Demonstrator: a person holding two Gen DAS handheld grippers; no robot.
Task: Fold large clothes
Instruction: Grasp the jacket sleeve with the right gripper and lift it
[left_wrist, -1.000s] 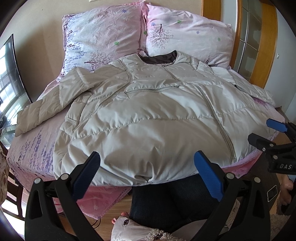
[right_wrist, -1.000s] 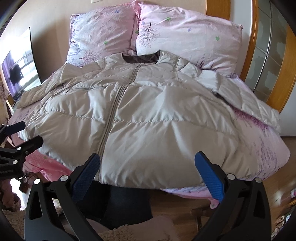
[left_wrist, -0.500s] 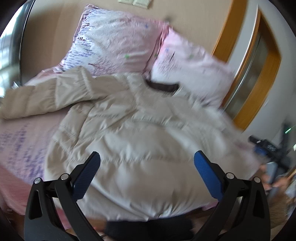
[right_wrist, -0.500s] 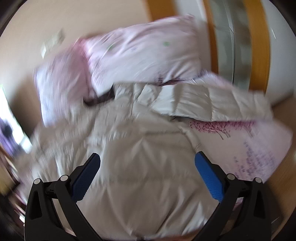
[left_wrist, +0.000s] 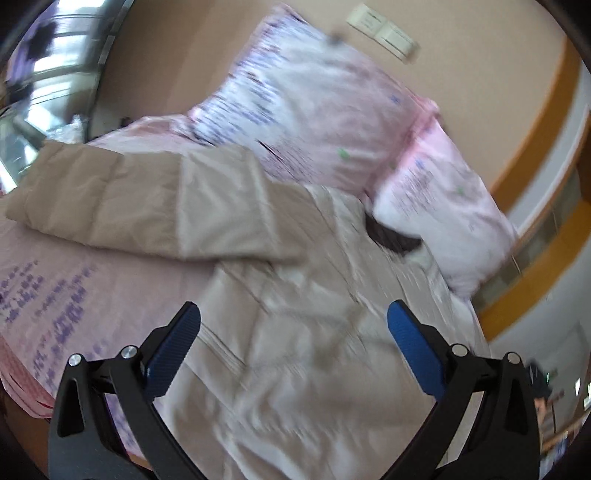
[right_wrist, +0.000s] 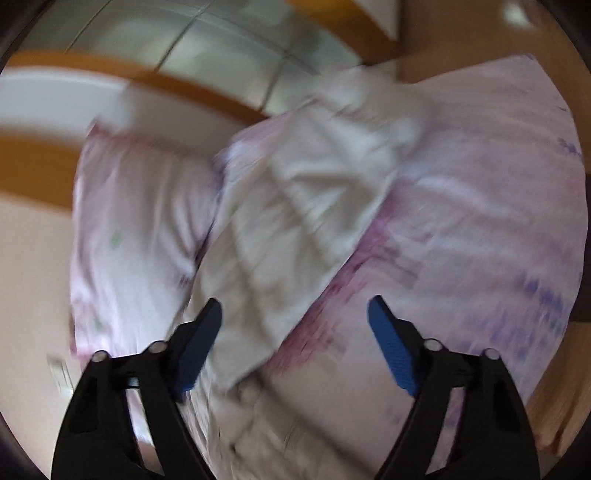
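Note:
A large beige puffer jacket (left_wrist: 303, 332) lies spread on a pink bed. Its left sleeve (left_wrist: 147, 199) stretches out to the left over the sheet. My left gripper (left_wrist: 293, 326) is open and empty above the jacket's left side. In the blurred, rotated right wrist view the jacket's other sleeve (right_wrist: 314, 192) lies on the sheet, running away from my right gripper (right_wrist: 295, 317). That gripper is open and empty, just above the near part of the sleeve.
Two pink floral pillows (left_wrist: 317, 110) lean on the wall at the bed's head; one also shows in the right wrist view (right_wrist: 133, 229). The pink printed sheet (left_wrist: 55, 288) surrounds the jacket. A wooden frame (left_wrist: 532, 147) and a window (left_wrist: 44, 74) flank the bed.
Both grippers have swung forward and apart from the foot of the bed, the left toward the left sleeve, the right turning toward the right sleeve. Both stay open. The jacket has not moved.

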